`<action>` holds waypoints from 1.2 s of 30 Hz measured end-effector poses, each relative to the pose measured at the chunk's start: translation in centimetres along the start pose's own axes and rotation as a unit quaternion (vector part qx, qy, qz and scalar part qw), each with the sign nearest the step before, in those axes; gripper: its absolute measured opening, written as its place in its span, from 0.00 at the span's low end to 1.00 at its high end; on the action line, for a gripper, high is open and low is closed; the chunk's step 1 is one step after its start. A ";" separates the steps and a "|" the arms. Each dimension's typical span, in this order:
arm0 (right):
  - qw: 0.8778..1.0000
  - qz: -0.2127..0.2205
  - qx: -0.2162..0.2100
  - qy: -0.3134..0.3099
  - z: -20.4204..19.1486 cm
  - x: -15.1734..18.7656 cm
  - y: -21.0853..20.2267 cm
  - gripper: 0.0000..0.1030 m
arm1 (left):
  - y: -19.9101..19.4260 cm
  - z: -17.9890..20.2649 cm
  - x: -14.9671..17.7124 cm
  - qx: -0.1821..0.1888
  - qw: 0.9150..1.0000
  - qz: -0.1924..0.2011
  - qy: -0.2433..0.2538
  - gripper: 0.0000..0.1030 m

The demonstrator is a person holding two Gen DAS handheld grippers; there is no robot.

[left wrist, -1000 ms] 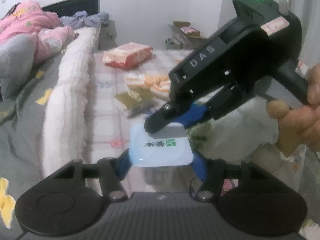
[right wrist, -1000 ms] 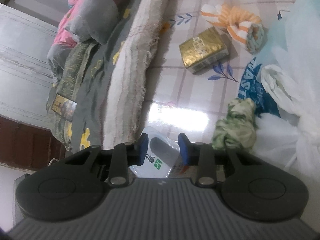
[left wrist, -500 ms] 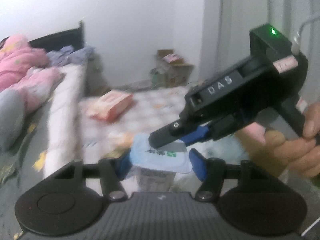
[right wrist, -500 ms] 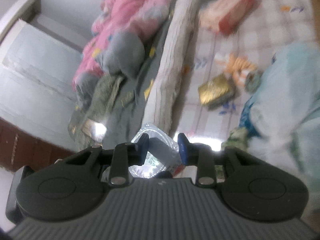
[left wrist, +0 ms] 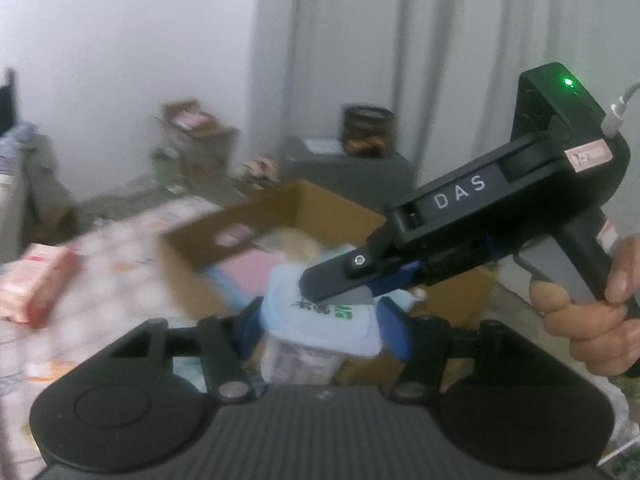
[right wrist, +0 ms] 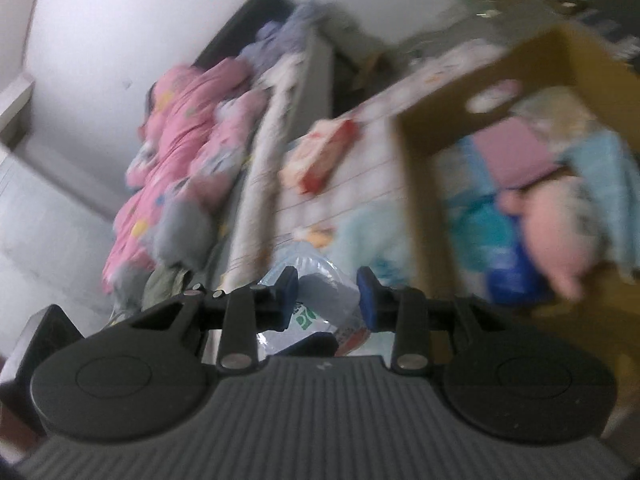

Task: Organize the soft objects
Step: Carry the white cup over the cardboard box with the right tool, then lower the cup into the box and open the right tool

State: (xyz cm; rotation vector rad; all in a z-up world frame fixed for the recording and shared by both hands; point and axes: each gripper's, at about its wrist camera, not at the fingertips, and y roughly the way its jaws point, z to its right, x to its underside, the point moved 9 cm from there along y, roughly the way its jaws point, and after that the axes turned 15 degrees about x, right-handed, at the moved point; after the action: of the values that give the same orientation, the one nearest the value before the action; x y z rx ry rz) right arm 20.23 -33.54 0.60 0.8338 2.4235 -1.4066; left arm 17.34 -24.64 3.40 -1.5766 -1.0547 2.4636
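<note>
Pack of wipes (left wrist: 320, 320), soft, clamped across its width in the left gripper (left wrist: 326, 326) jaws and pinched at its top by the right gripper (right wrist: 327, 296) jaws, carried just short of the open cardboard box (left wrist: 188, 280) ahead.

Left wrist view facing the curtained wall, right wrist view tilted toward the bed (right wrist: 188, 168), both close above the cardboard box (left wrist: 192, 240), shared
</note>
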 end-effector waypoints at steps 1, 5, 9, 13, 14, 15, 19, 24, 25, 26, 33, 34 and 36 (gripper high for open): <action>1.000 -0.004 0.005 0.010 1.5 0.0 -0.1 0.32 | 1.2 0.3 0.1 0.012 1.000 -0.012 -0.005 0.57; 0.999 -0.034 0.019 0.037 6.1 1.0 0.9 0.32 | 5.6 1.0 1.2 0.046 0.997 -0.063 -0.021 0.48; 0.996 -0.073 0.001 0.058 8.3 2.2 2.8 0.31 | 7.6 1.5 2.6 0.046 0.994 -0.094 -0.020 0.49; 0.995 -0.077 0.015 0.055 9.7 2.0 3.8 0.31 | 8.0 1.0 3.2 0.049 0.994 -0.099 -0.027 0.49; 0.995 -0.077 0.018 0.057 9.9 1.9 3.9 0.31 | 7.7 0.9 3.1 0.046 0.994 -0.096 -0.025 0.49; 0.995 -0.076 0.021 0.058 10.3 1.7 3.9 0.31 | 7.4 0.7 2.9 0.043 0.995 -0.090 -0.023 0.49; 0.996 -0.064 0.041 0.048 10.8 0.7 3.7 0.31 | 4.6 1.0 2.3 0.024 0.997 -0.069 -0.009 0.54; 0.994 -0.070 0.083 -0.003 10.6 0.9 4.0 0.36 | 0.7 -0.8 2.0 -0.011 0.999 -0.040 -0.009 0.63; 0.993 -0.078 0.092 -0.019 10.5 1.1 4.2 0.41 | -0.2 -1.2 2.1 -0.020 0.999 -0.036 -0.010 0.65; 0.989 -0.091 0.106 -0.047 10.1 1.6 4.6 0.42 | -1.1 -1.6 2.3 -0.030 0.999 -0.030 -0.012 0.67; 0.942 -0.141 0.187 -0.241 7.0 3.8 6.7 0.77 | -5.7 -4.9 3.8 -0.101 0.995 -0.002 -0.024 0.72; 0.933 -0.142 0.194 -0.268 6.5 4.0 7.1 0.81 | -6.1 -5.3 4.1 -0.106 0.994 -0.001 -0.030 0.72; 0.916 -0.151 0.203 -0.312 5.9 4.4 8.3 0.82 | -6.6 -6.0 4.8 -0.110 0.993 0.001 -0.046 0.72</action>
State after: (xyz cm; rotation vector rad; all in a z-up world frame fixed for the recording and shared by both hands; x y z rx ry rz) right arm 20.83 -33.78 -10.41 0.0219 1.8374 -1.9574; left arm 17.83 -14.62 1.74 -1.5279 -1.3830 2.5181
